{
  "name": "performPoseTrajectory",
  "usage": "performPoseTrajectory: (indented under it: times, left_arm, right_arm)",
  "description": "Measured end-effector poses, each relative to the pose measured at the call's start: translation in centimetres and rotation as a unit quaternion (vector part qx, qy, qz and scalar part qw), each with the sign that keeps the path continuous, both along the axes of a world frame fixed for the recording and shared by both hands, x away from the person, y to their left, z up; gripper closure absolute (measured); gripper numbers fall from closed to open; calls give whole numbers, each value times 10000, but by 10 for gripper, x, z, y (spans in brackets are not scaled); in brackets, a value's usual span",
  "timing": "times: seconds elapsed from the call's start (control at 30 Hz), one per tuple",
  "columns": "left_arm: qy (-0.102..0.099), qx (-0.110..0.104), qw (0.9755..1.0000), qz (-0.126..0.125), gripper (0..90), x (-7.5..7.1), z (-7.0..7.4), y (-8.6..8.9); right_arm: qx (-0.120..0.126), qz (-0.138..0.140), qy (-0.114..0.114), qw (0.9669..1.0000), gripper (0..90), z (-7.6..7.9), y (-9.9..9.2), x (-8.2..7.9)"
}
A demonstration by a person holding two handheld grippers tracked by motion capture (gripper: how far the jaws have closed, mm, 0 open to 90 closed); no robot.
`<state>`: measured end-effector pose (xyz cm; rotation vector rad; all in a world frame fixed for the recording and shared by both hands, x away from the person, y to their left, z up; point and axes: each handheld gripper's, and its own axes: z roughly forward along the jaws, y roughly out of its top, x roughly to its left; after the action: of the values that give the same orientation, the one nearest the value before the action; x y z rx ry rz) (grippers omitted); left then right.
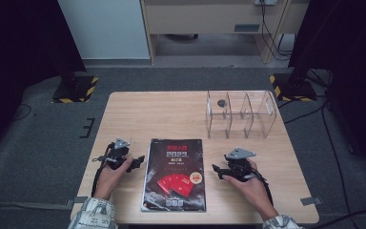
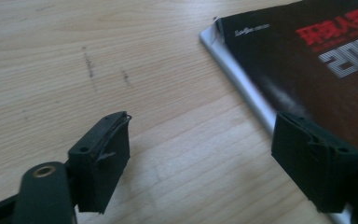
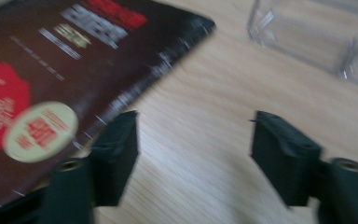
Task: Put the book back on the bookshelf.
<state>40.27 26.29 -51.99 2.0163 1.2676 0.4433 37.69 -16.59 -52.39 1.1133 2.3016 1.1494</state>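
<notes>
Closing in on the book [image 1: 174, 174] btwn my grippers, left gripper [image 1: 134, 163] & right gripper [image 1: 218, 171] both open, empty; next, pinch its edges.

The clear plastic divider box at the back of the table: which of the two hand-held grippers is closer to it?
Right. The right gripper sits in front of the clear divider box, right of the book. The left gripper is across the book, by its left edge, farther off.

Wooden tabletop [image 1: 171, 114], faint dark scuffs on it. Clear acrylic divider rack [image 1: 240, 113] at far right, upright, three compartments, small dark round thing [image 1: 221, 102] in the leftmost. Yellow-black striped stand bases [image 1: 76, 88] on grey carpet [image 1: 38, 152]; cables [image 1: 333, 143] right.
</notes>
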Motion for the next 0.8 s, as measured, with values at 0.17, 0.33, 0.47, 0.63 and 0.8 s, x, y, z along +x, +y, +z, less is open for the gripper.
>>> performPoseTrajectory:
  times: [0.17,0.33,0.47,0.63,0.8]
  left_arm:
    - [-3,-213,9997,-134,263,-5,3,-11]
    - [-44,-232,9992,-322,301,-7,5,-25]
    - [41,-318,9990,-296,317,-3,1,-31]
    - [80,-232,9991,-342,294,-1,-4,-38]
    - [118,-155,9996,-224,278,4,-9,-44]
  right_arm:
    - [45,354,-203,9992,498,6,19,-7]
    - [-31,657,-154,9977,507,2,36,-10]
    - [65,742,-55,9972,421,2,44,-11]
    - [-26,799,34,9968,305,-3,56,-12]
    - [-163,940,36,9954,257,-6,69,-14]
